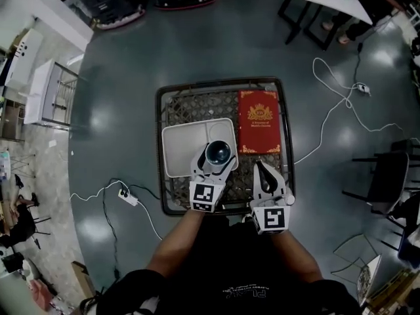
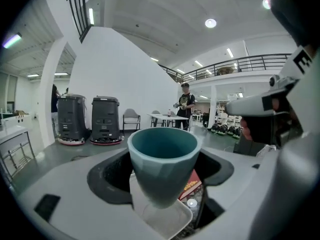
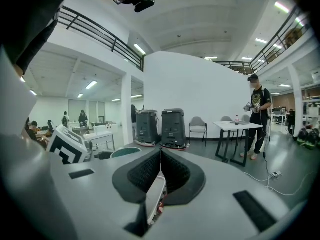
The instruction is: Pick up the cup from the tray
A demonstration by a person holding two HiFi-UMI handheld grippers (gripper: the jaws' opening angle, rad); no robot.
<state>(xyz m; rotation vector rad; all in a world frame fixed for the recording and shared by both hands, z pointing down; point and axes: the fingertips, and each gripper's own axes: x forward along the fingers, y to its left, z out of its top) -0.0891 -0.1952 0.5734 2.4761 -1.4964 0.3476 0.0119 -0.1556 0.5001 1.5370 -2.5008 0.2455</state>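
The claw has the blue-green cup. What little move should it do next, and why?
Probably lift straight up, with a firm grip. The left claw is shut on the teal cup, which hangs low over the white tray, and the red book lies close beside, so sideways moves risk a bump.

bright ceiling lights, floor glare, fisheye edges, sharp pics.
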